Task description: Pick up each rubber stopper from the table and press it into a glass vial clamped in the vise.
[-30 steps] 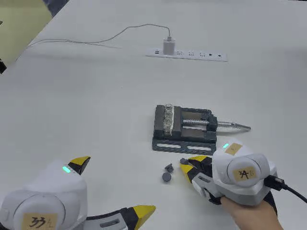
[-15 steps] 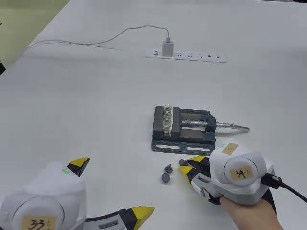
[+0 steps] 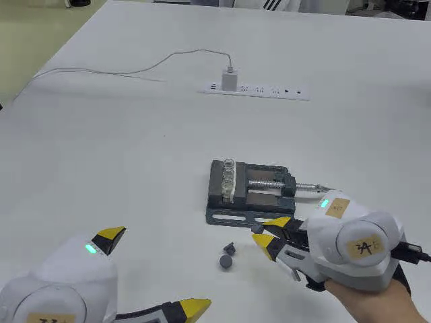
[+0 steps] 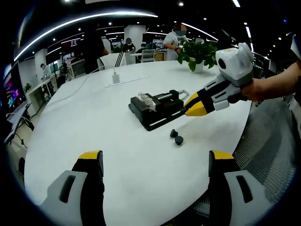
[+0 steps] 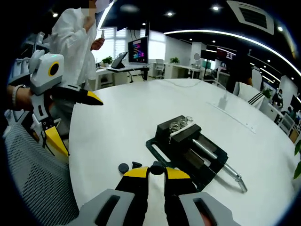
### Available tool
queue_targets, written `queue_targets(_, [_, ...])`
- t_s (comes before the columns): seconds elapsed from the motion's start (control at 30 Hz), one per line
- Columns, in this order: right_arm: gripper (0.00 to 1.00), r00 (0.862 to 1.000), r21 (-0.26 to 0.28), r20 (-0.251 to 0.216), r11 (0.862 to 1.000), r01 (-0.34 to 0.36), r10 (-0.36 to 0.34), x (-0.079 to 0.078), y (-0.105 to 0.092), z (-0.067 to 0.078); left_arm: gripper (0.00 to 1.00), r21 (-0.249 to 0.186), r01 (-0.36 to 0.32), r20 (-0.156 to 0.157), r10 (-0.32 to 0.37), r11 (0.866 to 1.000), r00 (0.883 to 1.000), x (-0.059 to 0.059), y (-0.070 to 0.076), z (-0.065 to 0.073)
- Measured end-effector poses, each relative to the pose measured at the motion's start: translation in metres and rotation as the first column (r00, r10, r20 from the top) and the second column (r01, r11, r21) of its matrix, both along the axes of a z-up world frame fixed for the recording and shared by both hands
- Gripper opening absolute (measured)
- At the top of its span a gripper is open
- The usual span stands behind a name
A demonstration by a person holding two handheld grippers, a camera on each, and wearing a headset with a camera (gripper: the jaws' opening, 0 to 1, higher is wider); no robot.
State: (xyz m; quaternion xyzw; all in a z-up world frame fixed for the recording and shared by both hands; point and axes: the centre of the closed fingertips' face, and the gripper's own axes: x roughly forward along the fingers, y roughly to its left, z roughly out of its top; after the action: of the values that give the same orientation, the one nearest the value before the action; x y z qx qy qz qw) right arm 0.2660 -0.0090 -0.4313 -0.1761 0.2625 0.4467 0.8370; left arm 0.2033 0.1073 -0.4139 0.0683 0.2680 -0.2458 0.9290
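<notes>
far left in the head view, left gripper low over the table, jaws spread wide, grasping nothing. further right, two loose stoppers lying on the table just in front of the vise, with glass vials upright in its clamp. right again, right gripper clenched on a third stopper, close by the vise base. judged step: one stopper picked, carry to a vial not yet made. next move calls for lifting above the vise, lining up with an open vial mouth, then pressing straight down. in the left gripper view, that grip too small to make out, yet stoppers, vise and right gripper laid out side on. in the right gripper view, pinched stopper plain between near-shut jaws, vial mouths seen beyond; cannot tell whether any is plugged
</notes>
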Motion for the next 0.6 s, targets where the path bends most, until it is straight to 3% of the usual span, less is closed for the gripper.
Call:
queue_targets(0.2, [0.08,0.998,0.002,-0.005,0.998,-0.064,0.064,-0.009,-0.002,0.015,0.86,0.019,0.063,0.023,-0.063,0.998,0.998,0.006,-0.008,0.004])
queue_targets(0.37, [0.08,0.992,-0.026,-0.025,0.992,-0.126,0.126,-0.018,-0.005,0.023,0.80,0.061,0.149,0.047,-0.152,0.987,0.987,0.011,-0.019,0.007])
queue_targets(0.5, [0.08,0.985,-0.060,-0.055,0.984,-0.168,0.165,-0.024,-0.010,0.030,0.72,0.112,0.241,0.068,-0.249,0.964,0.966,0.014,-0.031,0.011])
queue_targets(0.6, [0.08,0.978,-0.073,-0.062,0.976,-0.203,0.199,-0.028,-0.010,0.037,0.64,0.125,0.301,0.084,-0.313,0.945,0.946,0.016,-0.043,0.015])
